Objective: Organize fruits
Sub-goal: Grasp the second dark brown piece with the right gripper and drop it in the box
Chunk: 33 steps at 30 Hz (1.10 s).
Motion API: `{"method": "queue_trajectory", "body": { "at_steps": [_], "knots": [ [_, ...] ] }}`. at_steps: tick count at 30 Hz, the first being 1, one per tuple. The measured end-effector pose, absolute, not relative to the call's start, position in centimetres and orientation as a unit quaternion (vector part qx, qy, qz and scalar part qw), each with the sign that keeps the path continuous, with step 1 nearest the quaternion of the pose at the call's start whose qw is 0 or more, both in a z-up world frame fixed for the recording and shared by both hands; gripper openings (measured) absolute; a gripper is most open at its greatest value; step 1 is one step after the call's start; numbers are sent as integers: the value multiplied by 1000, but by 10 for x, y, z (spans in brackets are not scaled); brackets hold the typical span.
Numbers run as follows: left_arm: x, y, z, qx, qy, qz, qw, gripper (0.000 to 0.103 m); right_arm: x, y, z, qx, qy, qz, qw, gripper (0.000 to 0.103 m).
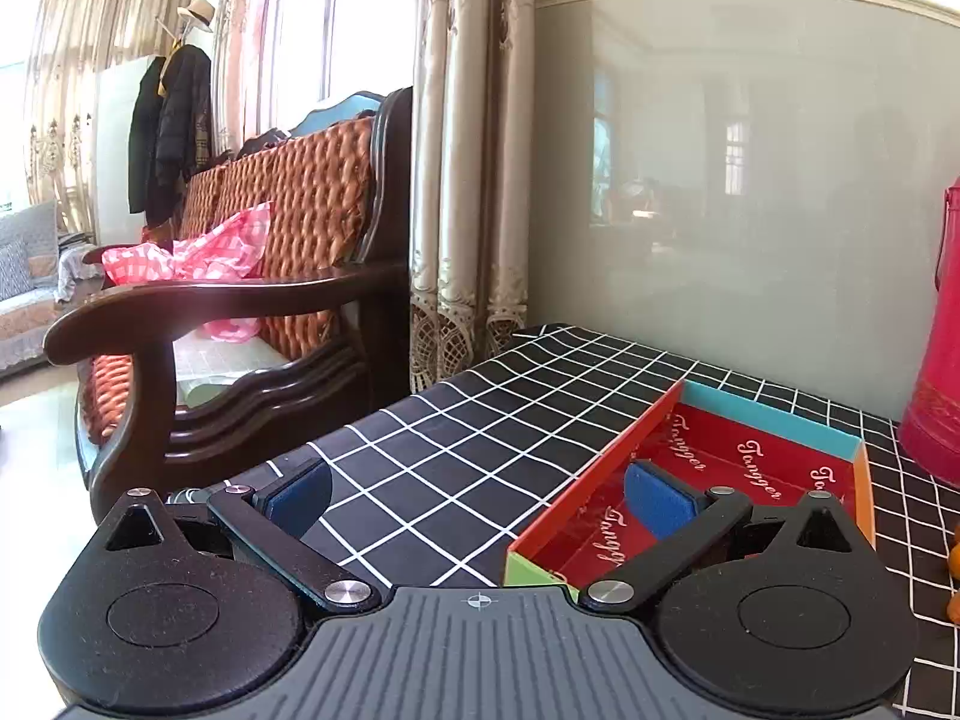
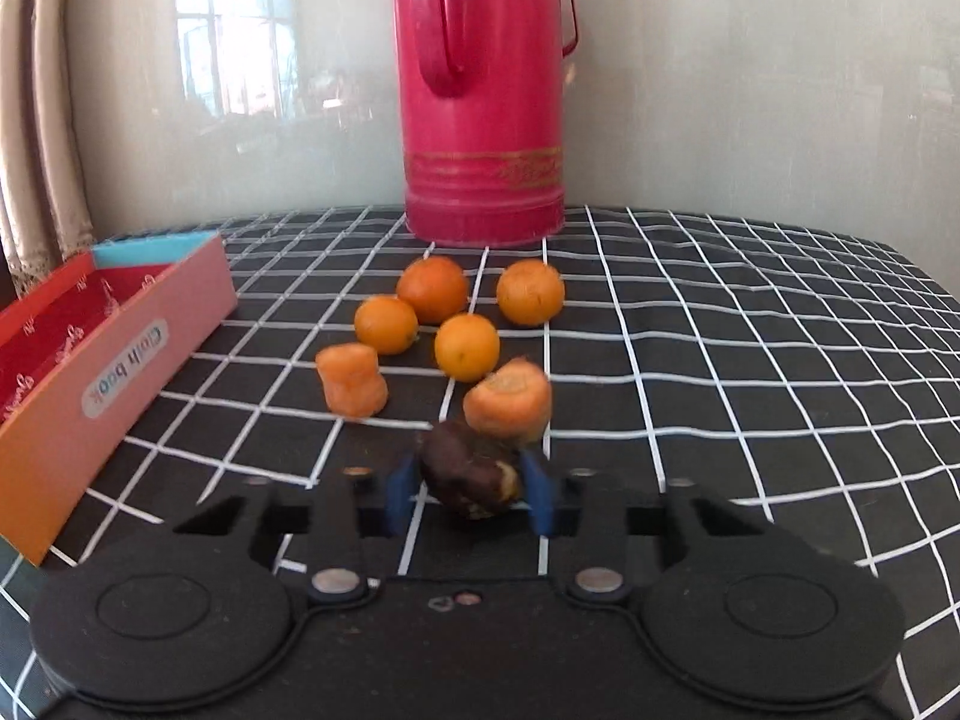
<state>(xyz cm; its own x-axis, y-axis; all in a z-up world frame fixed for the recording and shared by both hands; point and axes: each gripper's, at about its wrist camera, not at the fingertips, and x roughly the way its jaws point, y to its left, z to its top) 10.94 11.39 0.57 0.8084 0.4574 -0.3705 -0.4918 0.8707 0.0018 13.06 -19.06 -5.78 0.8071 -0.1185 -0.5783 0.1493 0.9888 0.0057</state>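
My right gripper (image 2: 471,489) is shut on a dark brown fruit (image 2: 468,477), held low over the checked cloth. Beyond it lie two carrot chunks (image 2: 354,381) (image 2: 510,405) and several oranges (image 2: 432,288). An open box with a red lining (image 2: 102,354) lies to the left; it also shows in the left wrist view (image 1: 720,468). My left gripper (image 1: 480,495) is open and empty, its right finger (image 1: 660,495) over the box's near end.
A tall red metal jug (image 2: 483,90) stands at the back against the wall. The table has a black checked cloth (image 1: 480,408). A wooden sofa (image 1: 240,300) stands left of the table, past its edge.
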Motion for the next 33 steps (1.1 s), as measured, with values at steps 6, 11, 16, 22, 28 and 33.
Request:
{"method": "queue_trajectory", "body": {
  "at_steps": [6, 11, 16, 22, 28, 33],
  "knots": [
    [107, 124, 5, -60, 184, 258, 946, 103, 120, -185, -45, 40, 265, -32, 963, 27],
    [101, 137, 3, -70, 184, 272, 942, 103, 116, -166, -28, 65, 217, 28, 974, 27],
    [93, 152, 0, -69, 181, 288, 938, 103, 120, -131, -20, 74, 206, 98, 971, 27],
    [83, 172, -1, -70, 177, 308, 932, 103, 127, -81, -15, 61, 204, 173, 962, 27],
    [75, 191, -3, -72, 178, 322, 927, 103, 131, -42, -27, 7, 224, 194, 955, 28],
    [72, 200, -2, -78, 175, 328, 925, 103, 127, -39, -28, 0, 213, 183, 960, 58]
  ]
}}
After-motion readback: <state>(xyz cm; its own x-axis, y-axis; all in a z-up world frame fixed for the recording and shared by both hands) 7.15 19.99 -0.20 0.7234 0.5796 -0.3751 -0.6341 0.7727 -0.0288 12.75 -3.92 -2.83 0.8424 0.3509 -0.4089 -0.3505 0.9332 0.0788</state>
